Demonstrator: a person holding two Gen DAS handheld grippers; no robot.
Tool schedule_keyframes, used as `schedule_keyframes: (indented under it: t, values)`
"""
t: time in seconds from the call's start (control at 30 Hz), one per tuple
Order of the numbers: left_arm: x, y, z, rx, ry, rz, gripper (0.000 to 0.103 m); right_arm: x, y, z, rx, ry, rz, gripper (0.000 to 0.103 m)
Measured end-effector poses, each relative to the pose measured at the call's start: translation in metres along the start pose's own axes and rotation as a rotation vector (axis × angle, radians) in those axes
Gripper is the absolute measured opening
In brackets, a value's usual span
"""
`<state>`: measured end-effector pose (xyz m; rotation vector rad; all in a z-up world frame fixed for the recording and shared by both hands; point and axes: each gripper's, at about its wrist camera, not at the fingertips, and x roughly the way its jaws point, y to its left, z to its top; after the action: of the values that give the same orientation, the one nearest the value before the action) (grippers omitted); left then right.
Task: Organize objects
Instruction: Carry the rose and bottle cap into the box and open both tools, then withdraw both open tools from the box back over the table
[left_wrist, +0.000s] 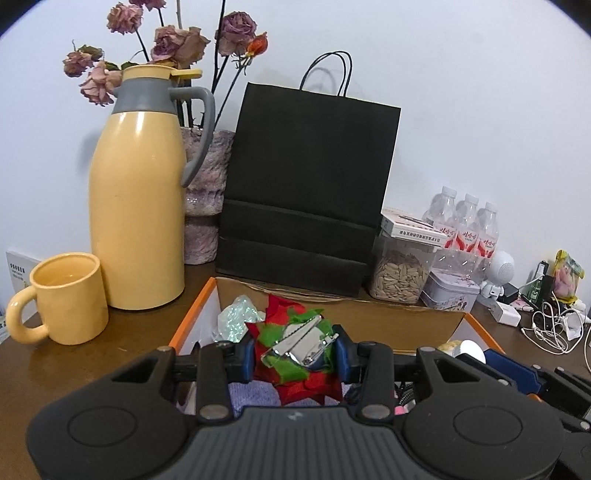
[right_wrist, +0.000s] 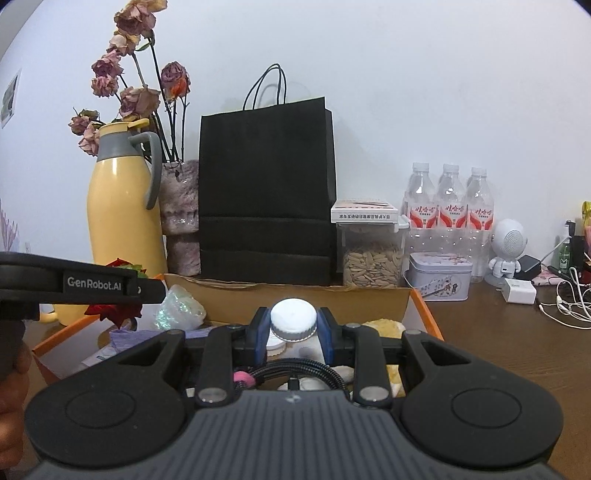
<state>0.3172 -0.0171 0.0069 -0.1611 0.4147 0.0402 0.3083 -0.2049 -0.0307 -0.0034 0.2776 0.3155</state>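
Observation:
My left gripper (left_wrist: 295, 356) is shut on a red and green felt hair clip (left_wrist: 301, 347) with a silver metal clasp, held over the orange-edged cardboard box (left_wrist: 373, 317). In the right wrist view my right gripper (right_wrist: 293, 325) is shut on a small white-capped bottle (right_wrist: 293, 319), also above the same box (right_wrist: 280, 295). The left gripper's black body (right_wrist: 70, 282) crosses that view's left side, with the felt clip (right_wrist: 118, 312) showing red beneath it. Inside the box lie an iridescent wrapper (left_wrist: 238, 317), purple cloth (left_wrist: 253, 393), a black braided cable (right_wrist: 295, 369) and yellowish items (right_wrist: 384, 326).
Behind the box stand a black paper bag (left_wrist: 306, 192), a yellow thermos (left_wrist: 138, 199), a yellow mug (left_wrist: 64, 299), a vase of dried roses (left_wrist: 205, 192), a jar of seeds (left_wrist: 400, 271), a tin (left_wrist: 452, 291) and three water bottles (left_wrist: 467, 229). A white speaker figure (left_wrist: 498, 271), charger and cables lie right.

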Motion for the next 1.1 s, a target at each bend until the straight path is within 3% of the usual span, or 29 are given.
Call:
schedule_keyframes:
  t: [0.17, 0.27, 0.3, 0.33, 0.37, 0.4, 0.47, 0.57, 1.1]
  values:
    - [0.008, 0.0, -0.001, 0.019, 0.013, 0.007, 0.038, 0.007, -0.004, 0.0, -0.002, 0.022, 0.001, 0.028]
    - [0.008, -0.001, -0.002, 0.025, 0.022, 0.015, 0.044, 0.01, -0.005, -0.002, -0.003, 0.047, 0.007, 0.03]
    - [0.008, -0.001, -0.002, 0.03, 0.02, 0.022, 0.057, 0.01, -0.005, -0.002, 0.0, 0.05, 0.006, 0.033]
    - [0.007, -0.002, -0.003, 0.035, 0.016, 0.027, 0.076, 0.009, -0.006, -0.002, 0.003, 0.053, 0.002, 0.045]
    - [0.007, -0.002, -0.003, 0.039, 0.011, 0.034, 0.086, 0.008, -0.006, -0.002, 0.005, 0.056, 0.0, 0.059]
    - [0.006, -0.003, -0.003, 0.043, 0.0, 0.044, 0.098, 0.008, -0.007, -0.002, 0.008, 0.056, -0.004, 0.065]
    - [0.003, -0.003, -0.004, 0.052, -0.022, 0.055, 0.1, 0.006, -0.008, -0.003, 0.011, 0.05, -0.014, 0.087]
    - [0.004, -0.003, -0.004, 0.05, -0.022, 0.063, 0.103, 0.005, -0.01, -0.002, 0.016, 0.037, -0.021, 0.101]
    - [-0.011, 0.002, -0.016, 0.061, -0.036, 0.068, 0.103, -0.013, -0.011, -0.009, -0.003, -0.004, -0.06, 0.103]
